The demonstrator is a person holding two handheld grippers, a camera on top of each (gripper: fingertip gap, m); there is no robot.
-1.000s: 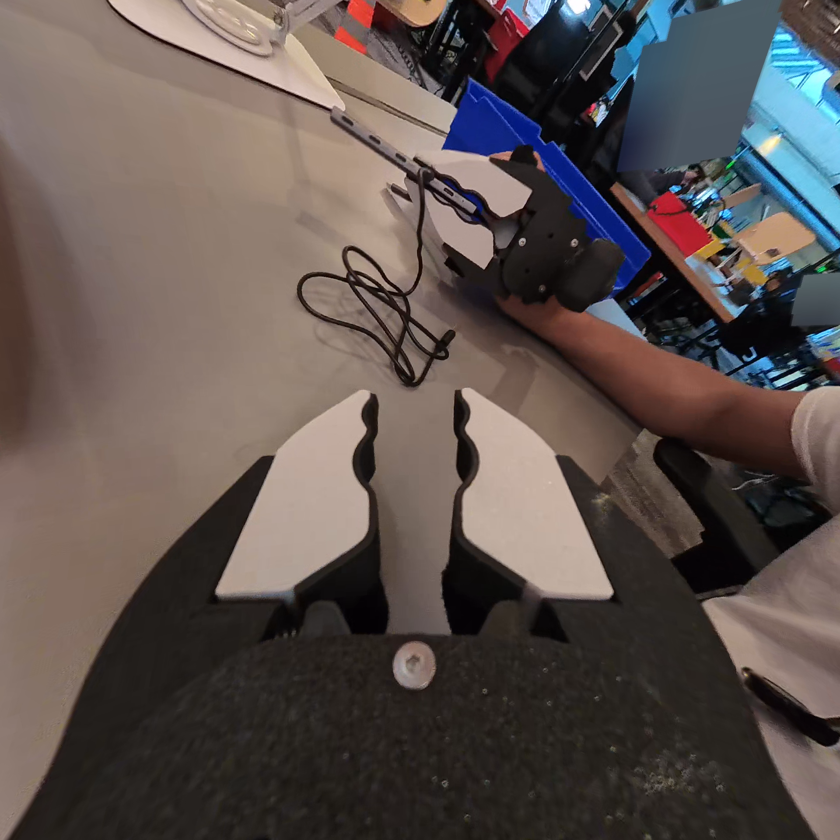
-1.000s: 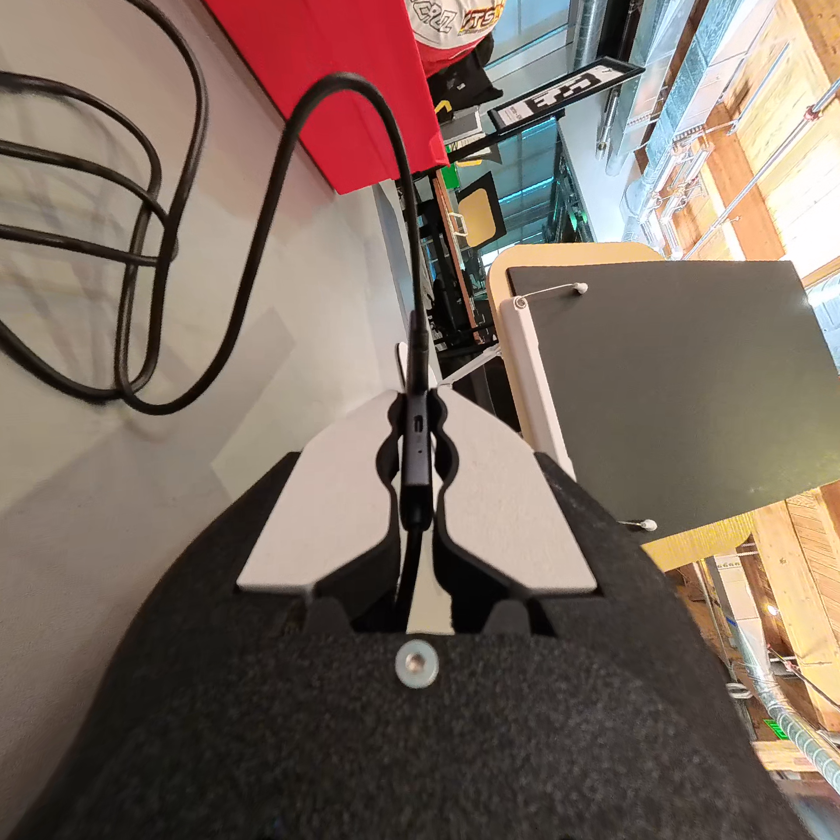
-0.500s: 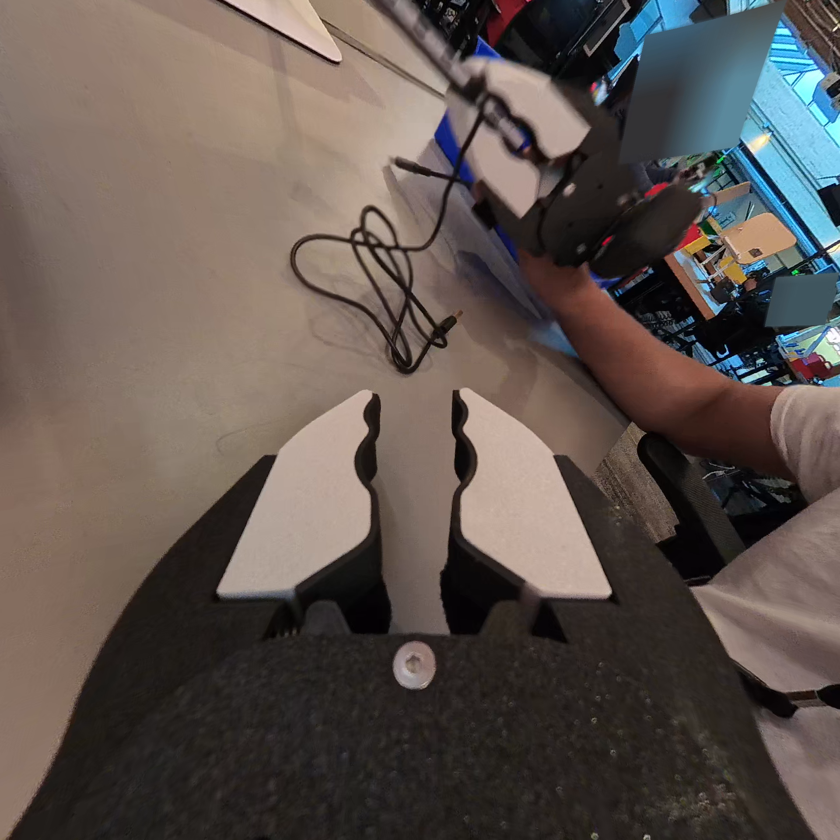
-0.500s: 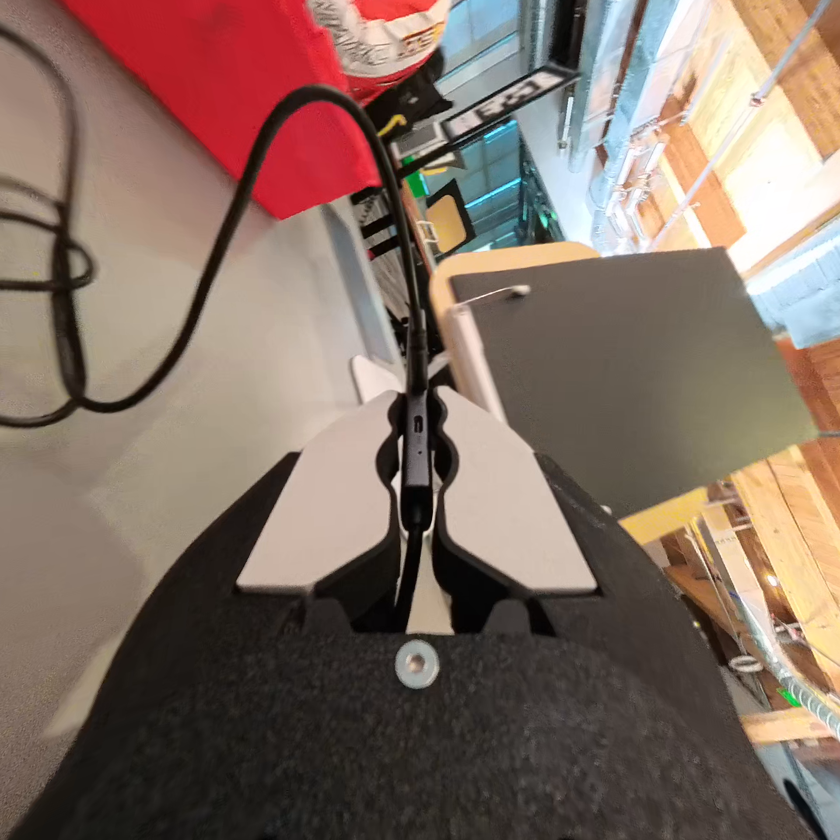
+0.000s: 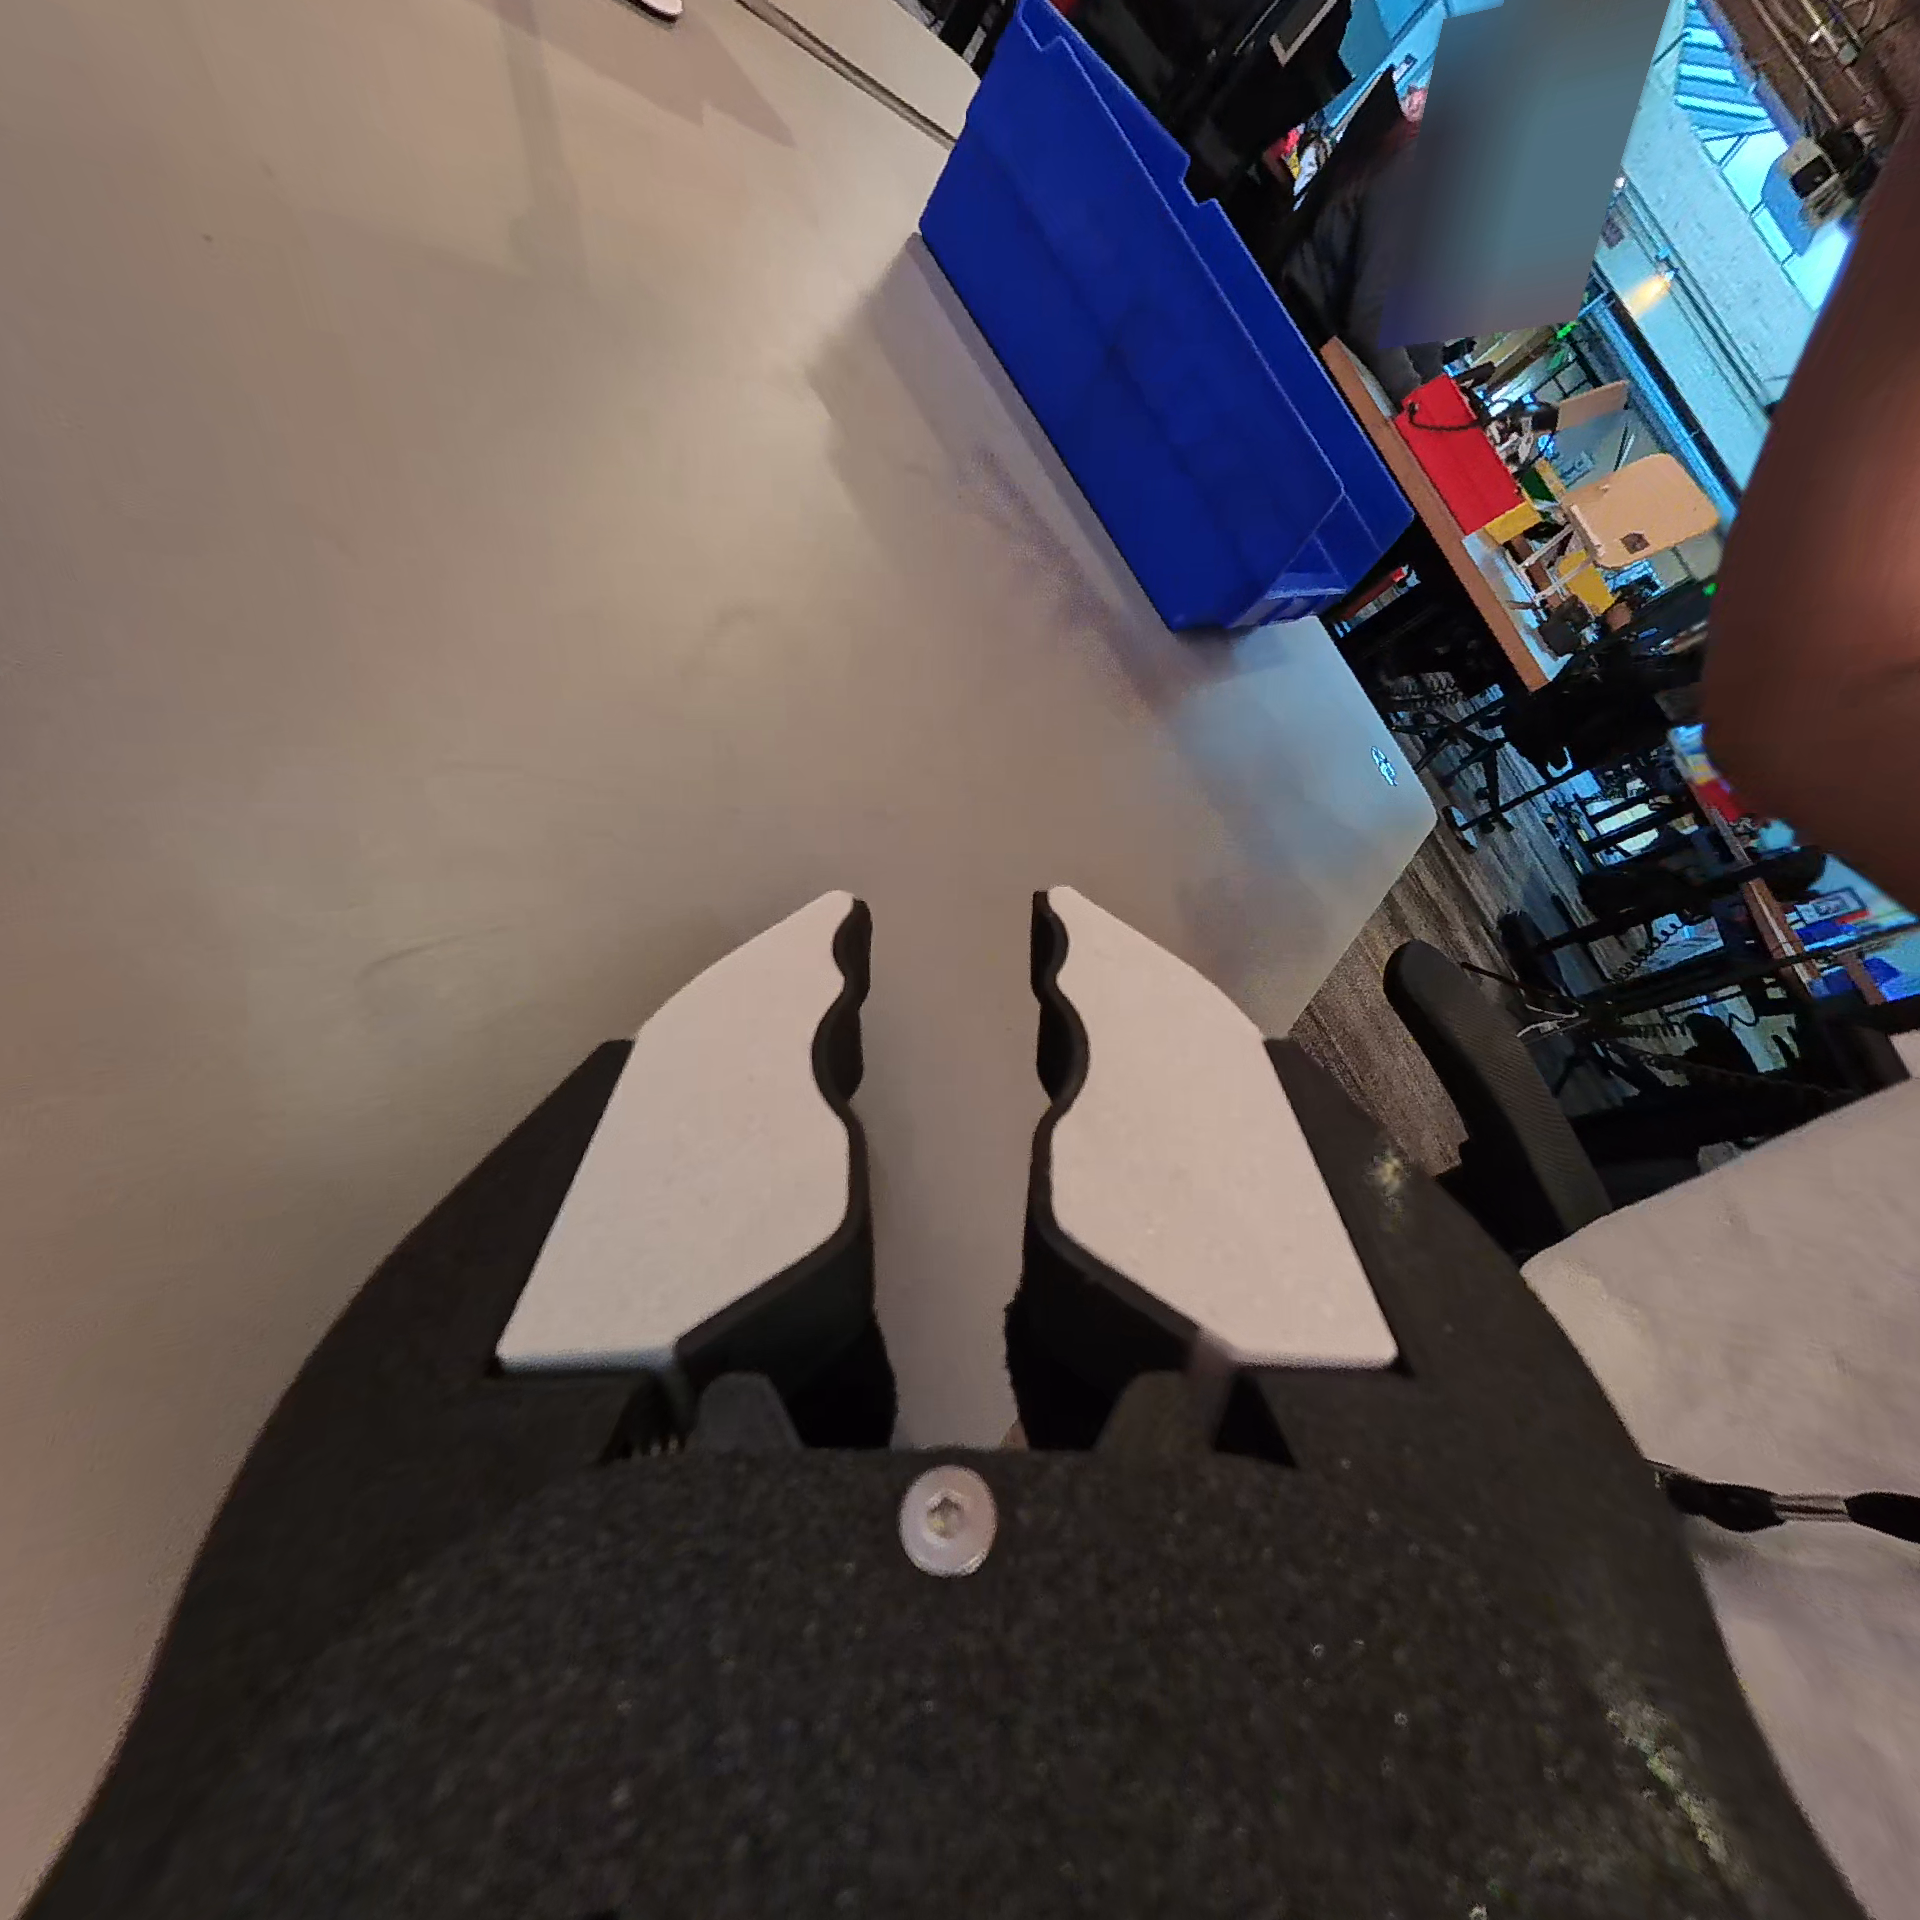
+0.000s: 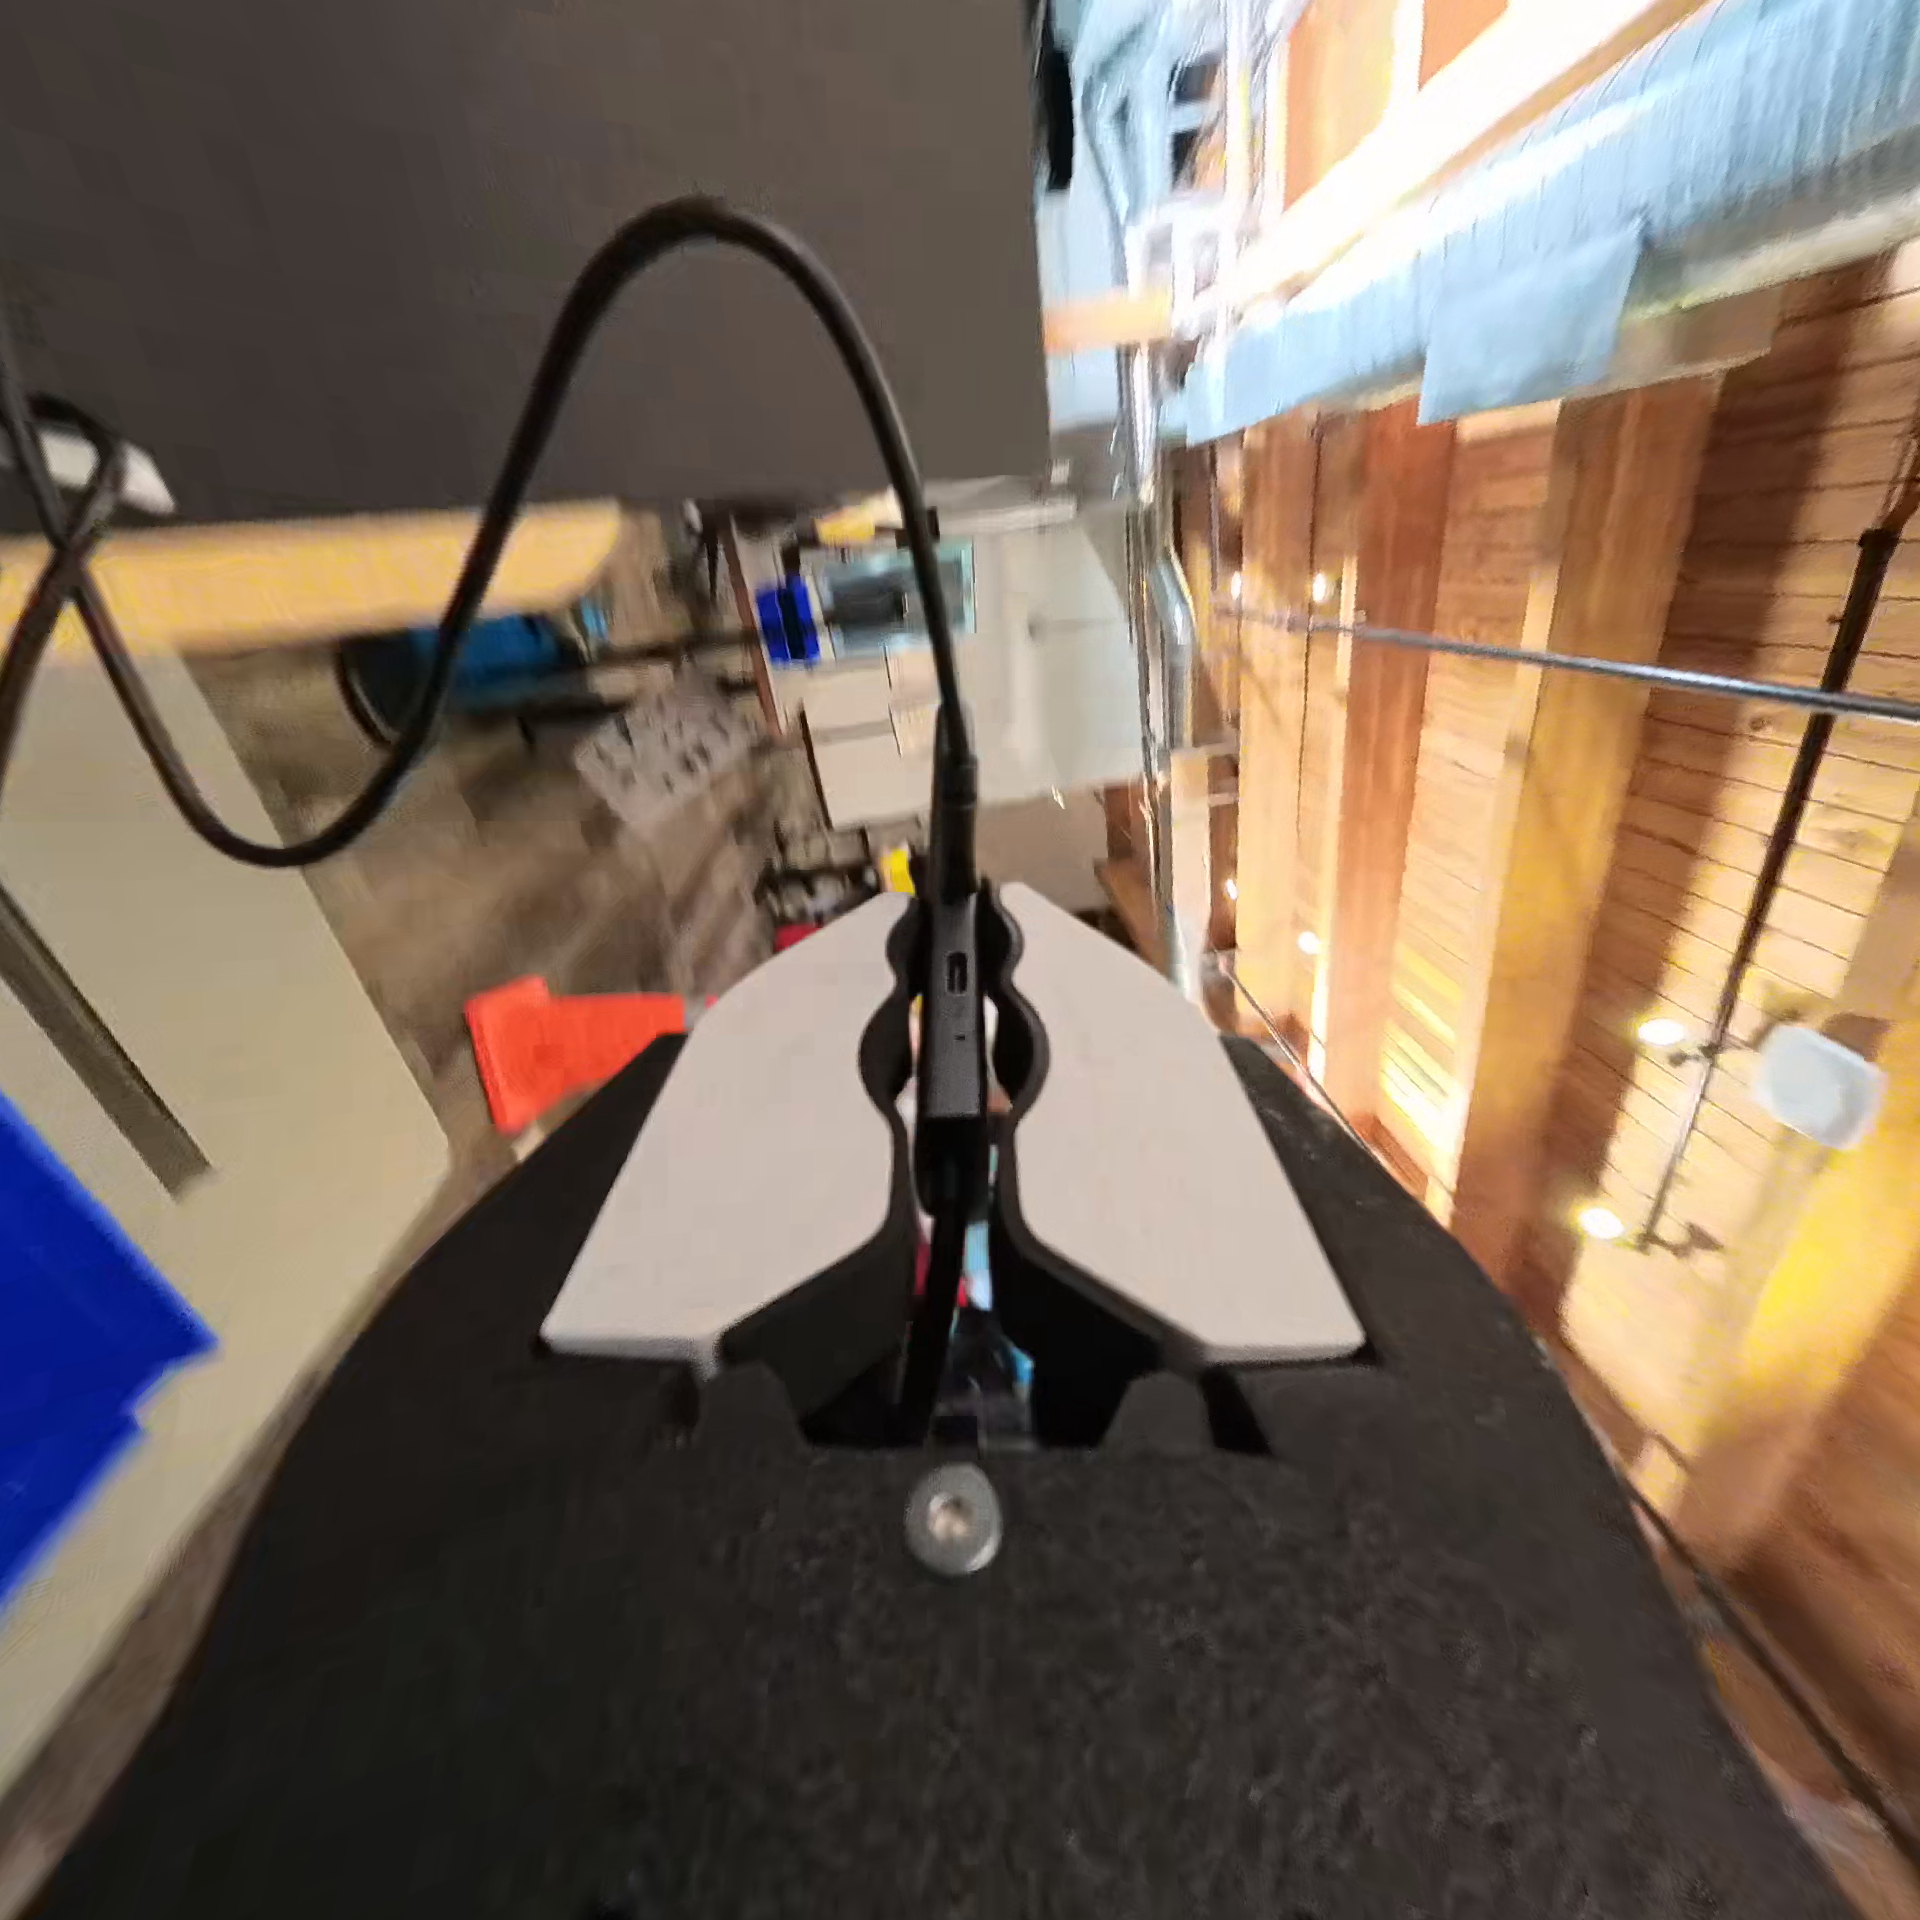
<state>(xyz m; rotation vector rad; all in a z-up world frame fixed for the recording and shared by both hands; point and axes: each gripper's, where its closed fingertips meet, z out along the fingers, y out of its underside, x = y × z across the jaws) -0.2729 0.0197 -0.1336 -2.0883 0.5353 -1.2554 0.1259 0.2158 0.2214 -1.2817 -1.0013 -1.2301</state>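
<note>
My right gripper is shut on a slim black adapter held edge-on between the pads. Its black cable arches up from the fingertips and hangs down to the left. The gripper is lifted off the table and points out into the room. My left gripper is open and empty, low over the grey table. No cable or adapter shows in the left wrist view. A person's arm fills that view's right edge.
A blue bin stands on the table ahead and right of the left gripper, also at the lower left of the right wrist view. The table's edge runs close on the right, with a black chair beyond it. Spacing between my two grippers at the tips: around 55 centimetres.
The right gripper has lifted the adapter and its cable off the table and swung away; cable and right gripper have left the left wrist view. The left gripper stayed open.
</note>
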